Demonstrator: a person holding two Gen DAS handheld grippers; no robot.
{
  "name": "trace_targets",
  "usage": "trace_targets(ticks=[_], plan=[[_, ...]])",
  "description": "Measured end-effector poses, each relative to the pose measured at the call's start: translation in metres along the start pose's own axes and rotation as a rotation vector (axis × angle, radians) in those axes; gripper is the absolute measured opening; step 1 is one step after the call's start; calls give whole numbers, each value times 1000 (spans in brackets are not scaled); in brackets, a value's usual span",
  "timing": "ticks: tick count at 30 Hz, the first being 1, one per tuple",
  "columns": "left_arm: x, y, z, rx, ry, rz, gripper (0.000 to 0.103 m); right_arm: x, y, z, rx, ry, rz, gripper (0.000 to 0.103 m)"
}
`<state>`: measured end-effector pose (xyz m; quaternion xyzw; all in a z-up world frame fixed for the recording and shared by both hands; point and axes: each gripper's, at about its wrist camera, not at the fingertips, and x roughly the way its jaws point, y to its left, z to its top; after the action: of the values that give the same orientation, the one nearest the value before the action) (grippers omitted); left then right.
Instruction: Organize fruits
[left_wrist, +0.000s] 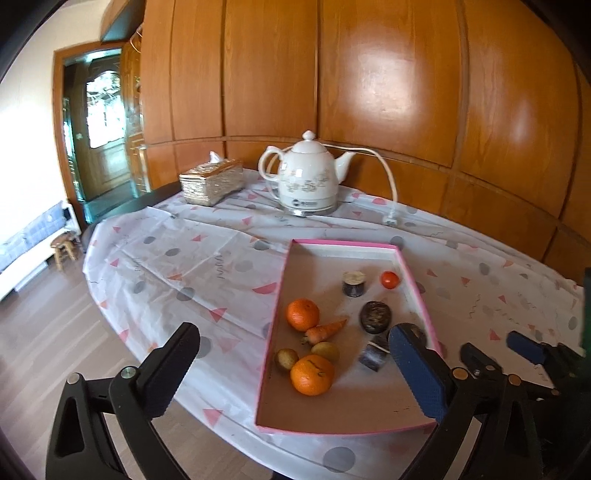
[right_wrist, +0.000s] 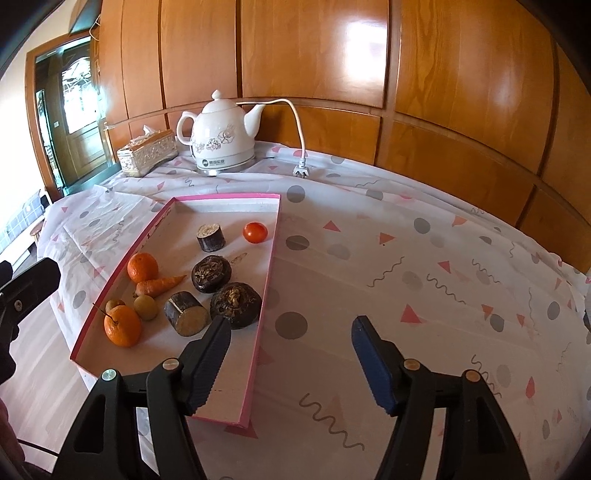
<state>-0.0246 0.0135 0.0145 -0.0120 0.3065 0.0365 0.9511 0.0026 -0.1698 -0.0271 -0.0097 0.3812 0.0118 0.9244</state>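
The pink-rimmed tray (right_wrist: 266, 280) sat on the table w/ its patterned cloth (right_wrist: 406, 258), all the produce inside it. Near end: two oranges (right_wrist: 122, 325), one w/ a stem, the other (right_wrist: 142, 267) further back by the left rim; btwn them a small carrot (right_wrist: 159, 285) and two little yellow-green fruits (right_wrist: 145, 307). Two dark round lumps (right_wrist: 236, 304) and two dark cut cylinders (right_wrist: 186, 313) lay towards the right rim, a small tomato (right_wrist: 255, 232) at the far end.

Left gripper (left_wrist: 295, 369) hung over the tray's near end, jaws spread wide, nothing btwn them. Right gripper (right_wrist: 288, 363) straddled the tray's right rim, also released and empty.

At the back by the wood panelling: white kettle (right_wrist: 221, 142), its cord unplugged on the cloth, and a tissue box (right_wrist: 146, 155) beside it.
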Motion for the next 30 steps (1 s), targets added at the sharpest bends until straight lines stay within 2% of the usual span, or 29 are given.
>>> trace_targets(ticks=[14,30], plan=[[1,5,-2,-35,4,38,103,-2,5,1,-14,-6,7,69],[-1,6,-1,-38,-7,35,103,0,13,3,-42,-9,20,69]])
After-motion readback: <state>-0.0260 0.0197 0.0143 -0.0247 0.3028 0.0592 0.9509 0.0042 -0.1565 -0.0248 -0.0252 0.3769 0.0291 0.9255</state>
